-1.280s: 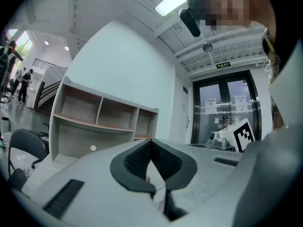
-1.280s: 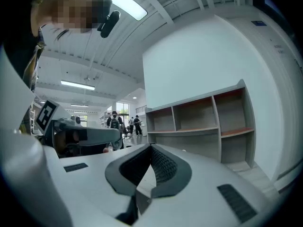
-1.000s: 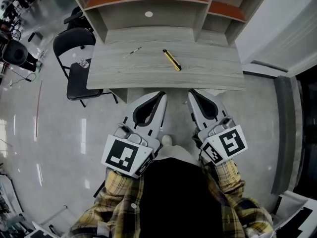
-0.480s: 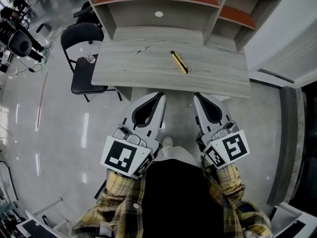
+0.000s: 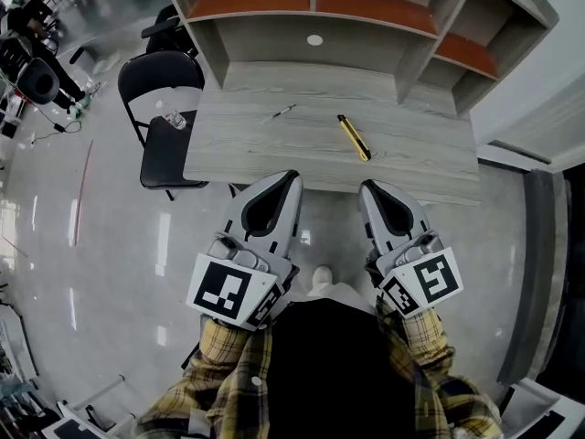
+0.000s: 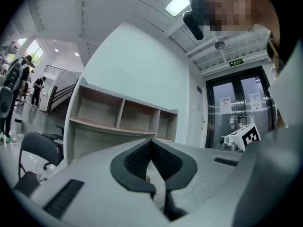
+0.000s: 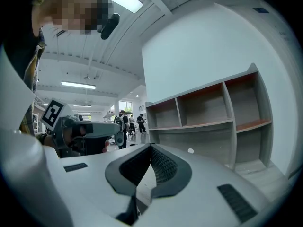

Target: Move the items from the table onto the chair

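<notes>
My left gripper [image 5: 291,176] and right gripper [image 5: 366,187], jaws pressed together and empty, are level just short of the table [image 5: 420,158], on which a yellow utility knife [image 5: 354,137] and a pen [image 5: 281,112] lie apart, with the black chair [image 5: 164,158] at its left end.

The grey wooden table [image 5: 274,158] carries two things, well apart: a thin pen [image 5: 281,112] on its far left part and a yellow cutter [image 5: 354,137] more to the right. Just left of the table, a black chair [image 5: 163,158] has a small clear object [image 5: 175,119] on the far part of its seat.
</notes>
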Tool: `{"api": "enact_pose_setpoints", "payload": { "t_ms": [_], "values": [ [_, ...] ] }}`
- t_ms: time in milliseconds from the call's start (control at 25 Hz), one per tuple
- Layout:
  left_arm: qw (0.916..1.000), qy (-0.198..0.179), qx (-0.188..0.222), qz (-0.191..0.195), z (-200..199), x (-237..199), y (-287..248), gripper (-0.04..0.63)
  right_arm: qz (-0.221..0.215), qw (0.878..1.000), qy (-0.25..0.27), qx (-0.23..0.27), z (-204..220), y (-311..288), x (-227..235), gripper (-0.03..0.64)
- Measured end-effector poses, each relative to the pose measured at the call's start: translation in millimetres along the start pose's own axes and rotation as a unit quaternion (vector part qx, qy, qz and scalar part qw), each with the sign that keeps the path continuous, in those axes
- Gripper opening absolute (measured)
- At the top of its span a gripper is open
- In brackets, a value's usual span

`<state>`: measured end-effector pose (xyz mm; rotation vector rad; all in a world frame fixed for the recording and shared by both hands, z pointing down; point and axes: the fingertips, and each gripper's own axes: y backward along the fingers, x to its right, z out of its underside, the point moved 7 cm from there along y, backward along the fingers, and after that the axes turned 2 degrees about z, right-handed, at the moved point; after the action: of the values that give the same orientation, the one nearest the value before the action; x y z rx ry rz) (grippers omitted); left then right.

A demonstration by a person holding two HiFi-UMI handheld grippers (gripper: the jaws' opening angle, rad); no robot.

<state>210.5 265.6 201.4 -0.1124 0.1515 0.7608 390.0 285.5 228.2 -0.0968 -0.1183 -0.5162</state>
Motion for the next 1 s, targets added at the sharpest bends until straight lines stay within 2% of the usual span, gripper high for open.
{"api": "enact_pose_setpoints", "payload": {
  "t_ms": [200, 440, 560, 640, 760, 880, 1000],
  "values": [
    [0.9994, -0.002, -0.027, 0.023, -13, -72, -24, 0.003, 0.028, 1.000, -0.006, -0.008, -2, -68, -4, 0.017],
    [0.9962, -0.014, -0.067, 0.055, -24, -160, -46, 0.003, 0.086, 0.996, -0.011, -0.017, -3, -144, -10, 0.017],
    [0.9949, -0.012, -0.060, 0.081, -29, -197, -54, 0.003, 0.119, 0.993, -0.013, -0.025, 2, -173, -15, 0.017],
    [0.9926, -0.014, -0.076, 0.093, -29, -219, -57, 0.003, 0.137, 0.990, -0.016, -0.030, 6, -189, -18, 0.017],
    [0.9895, -0.012, -0.097, 0.106, -26, -240, -63, 0.003, 0.156, 0.987, -0.022, -0.041, 10, -202, -19, 0.017],
    [0.9871, 0.000, -0.089, 0.133, -26, -245, -74, 0.003, 0.169, 0.984, -0.018, -0.056, 13, -210, -15, 0.017],
    [0.9867, 0.013, -0.084, 0.138, -21, -243, -83, 0.003, 0.182, 0.980, -0.009, -0.075, 20, -213, -2, 0.018]
  ]
}}
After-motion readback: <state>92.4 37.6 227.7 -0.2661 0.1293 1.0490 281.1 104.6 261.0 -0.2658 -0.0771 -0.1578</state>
